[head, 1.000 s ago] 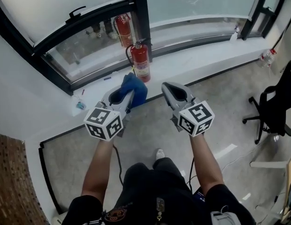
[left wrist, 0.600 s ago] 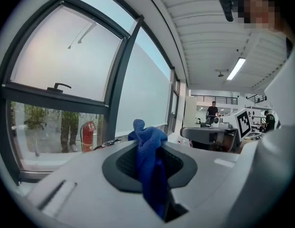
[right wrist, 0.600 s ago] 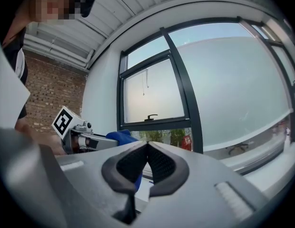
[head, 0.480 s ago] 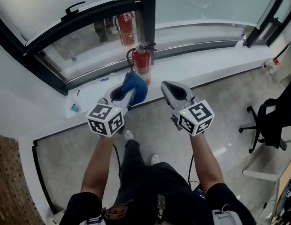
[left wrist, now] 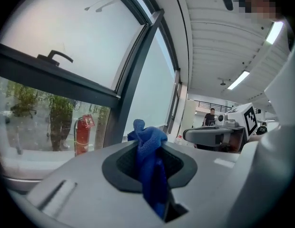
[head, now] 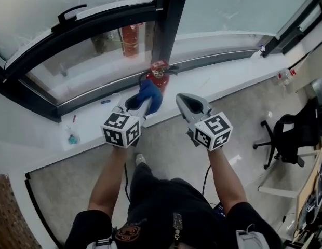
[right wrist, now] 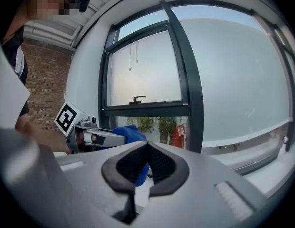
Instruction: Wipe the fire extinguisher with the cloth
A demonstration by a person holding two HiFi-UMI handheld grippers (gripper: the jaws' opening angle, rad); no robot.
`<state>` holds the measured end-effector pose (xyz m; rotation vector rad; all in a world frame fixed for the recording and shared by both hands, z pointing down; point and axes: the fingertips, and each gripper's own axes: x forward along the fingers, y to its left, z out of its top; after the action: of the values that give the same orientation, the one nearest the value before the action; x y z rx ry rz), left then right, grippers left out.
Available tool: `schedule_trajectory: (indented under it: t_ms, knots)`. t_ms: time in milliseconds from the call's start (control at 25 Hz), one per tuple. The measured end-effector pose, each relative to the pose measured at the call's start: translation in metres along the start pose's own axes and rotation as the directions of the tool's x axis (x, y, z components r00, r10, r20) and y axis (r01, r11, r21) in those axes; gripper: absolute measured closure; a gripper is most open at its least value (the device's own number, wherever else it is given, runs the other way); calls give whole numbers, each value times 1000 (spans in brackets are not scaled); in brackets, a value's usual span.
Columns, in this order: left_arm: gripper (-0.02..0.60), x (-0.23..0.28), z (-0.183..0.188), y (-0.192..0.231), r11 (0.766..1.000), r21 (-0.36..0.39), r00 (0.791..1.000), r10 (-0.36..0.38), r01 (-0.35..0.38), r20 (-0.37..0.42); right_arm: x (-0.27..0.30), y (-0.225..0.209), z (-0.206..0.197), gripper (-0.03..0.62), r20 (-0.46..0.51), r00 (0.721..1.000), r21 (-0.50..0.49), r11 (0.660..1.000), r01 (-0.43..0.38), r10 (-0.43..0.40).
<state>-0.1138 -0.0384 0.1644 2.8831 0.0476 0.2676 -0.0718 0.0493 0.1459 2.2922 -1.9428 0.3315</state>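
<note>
Clenching blue cloth [head: 150,94] in left gripper [head: 137,104], centre of frame. Holding right gripper [head: 185,101] clamped together, empty, just to its right. Spotted red fire extinguisher [head: 159,74] upright on sill [head: 218,80], just above cloth.

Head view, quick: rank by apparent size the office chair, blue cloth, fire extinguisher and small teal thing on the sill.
1. office chair
2. blue cloth and fire extinguisher: about alike. The extinguisher is seen from above and sits partly behind the cloth, so these two stay unranked.
3. small teal thing on the sill
</note>
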Motion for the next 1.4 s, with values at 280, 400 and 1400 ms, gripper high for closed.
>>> schedule_trajectory:
  t_ms: [280,400,1400]
  knots:
    - [525,46,6,46,999,-1,998,-40,40,-40,53,-27,-2,592,-39,998,22,999,46,-45]
    - [525,69,1,51,999,7,996,-45,46,-76,62,-47,-12,592,-53,997,50,998,50,-47]
    - [526,228,-56,79,987,113,926,147,-114,-347,105,-156,-78,592,-157,984,141,988,-63,85]
